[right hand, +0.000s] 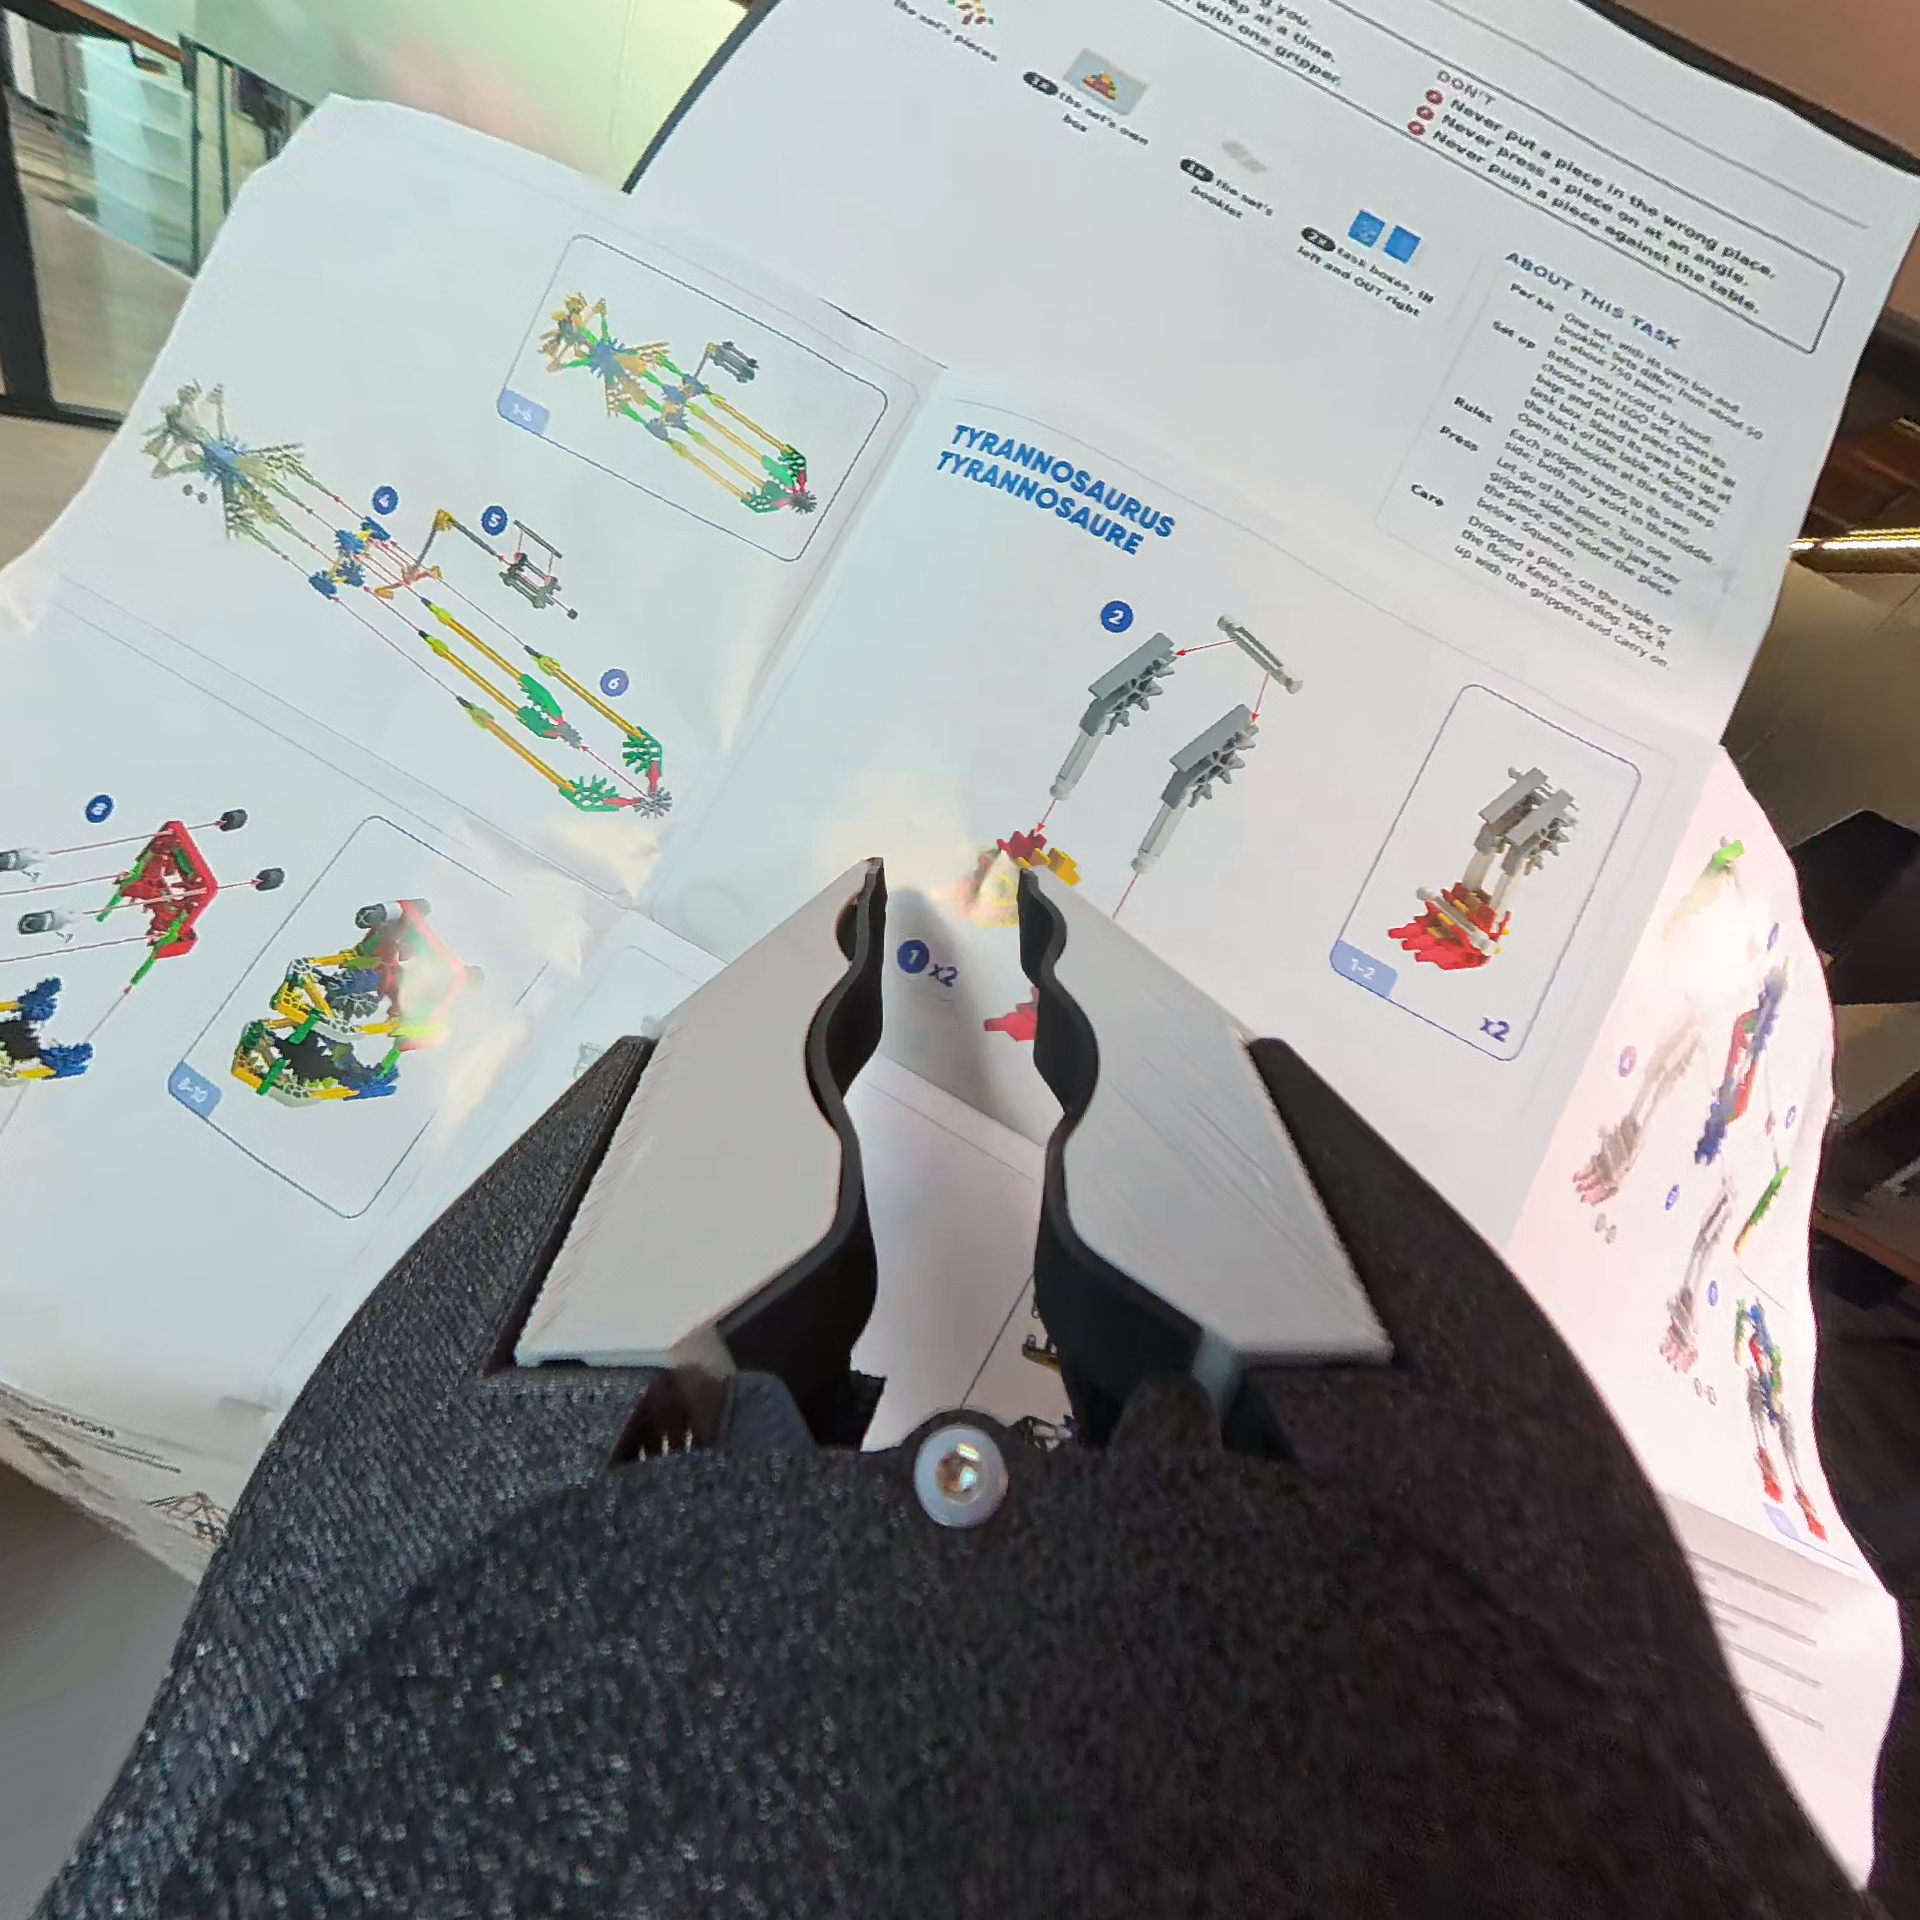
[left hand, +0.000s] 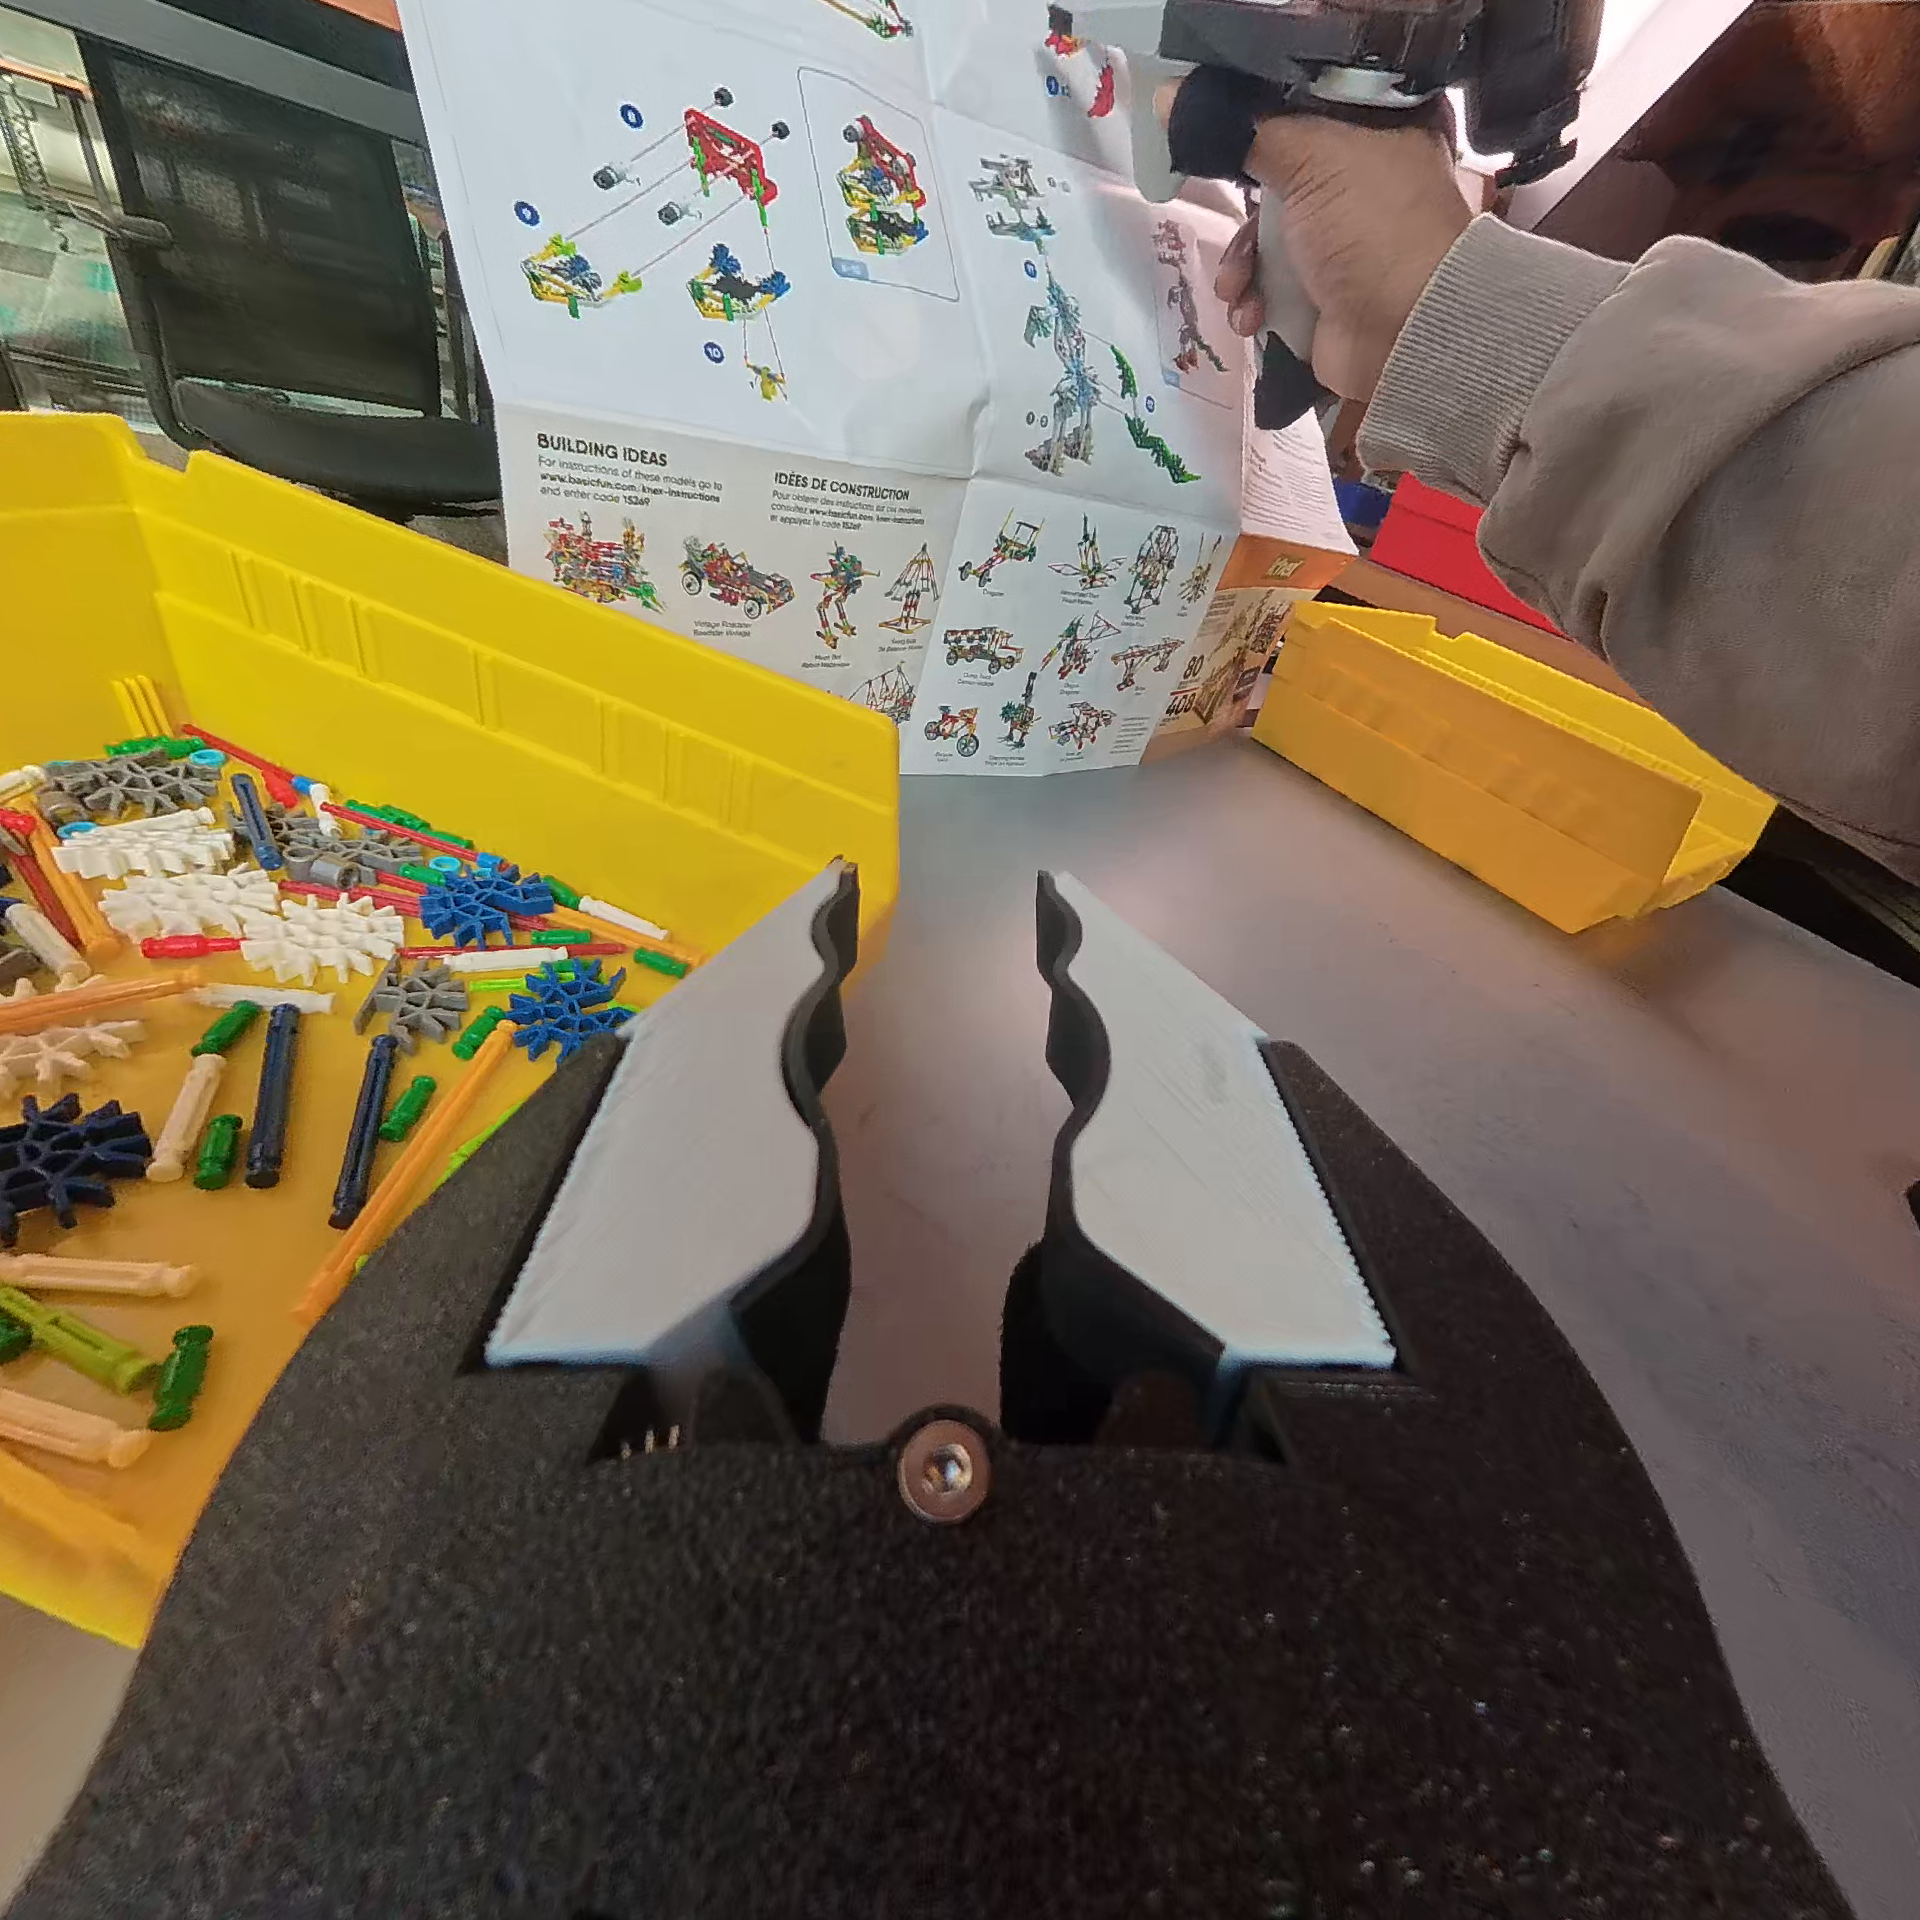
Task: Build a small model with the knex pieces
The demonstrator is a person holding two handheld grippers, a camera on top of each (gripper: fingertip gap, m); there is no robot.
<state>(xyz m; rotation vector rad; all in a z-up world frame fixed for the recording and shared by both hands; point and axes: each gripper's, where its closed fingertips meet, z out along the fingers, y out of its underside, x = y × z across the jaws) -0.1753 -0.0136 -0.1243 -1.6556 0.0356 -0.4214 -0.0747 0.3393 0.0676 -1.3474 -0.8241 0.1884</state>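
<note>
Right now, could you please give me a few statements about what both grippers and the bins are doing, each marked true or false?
1. The left gripper is open and holds nothing. True.
2. The right gripper grips a red rod. False: it is open, empty, facing the instruction sheet.
3. The near yellow bin holds loose construction-toy rods and connectors. True.
4. The instruction sheet lies flat on the table. False: it stands upright.
</note>
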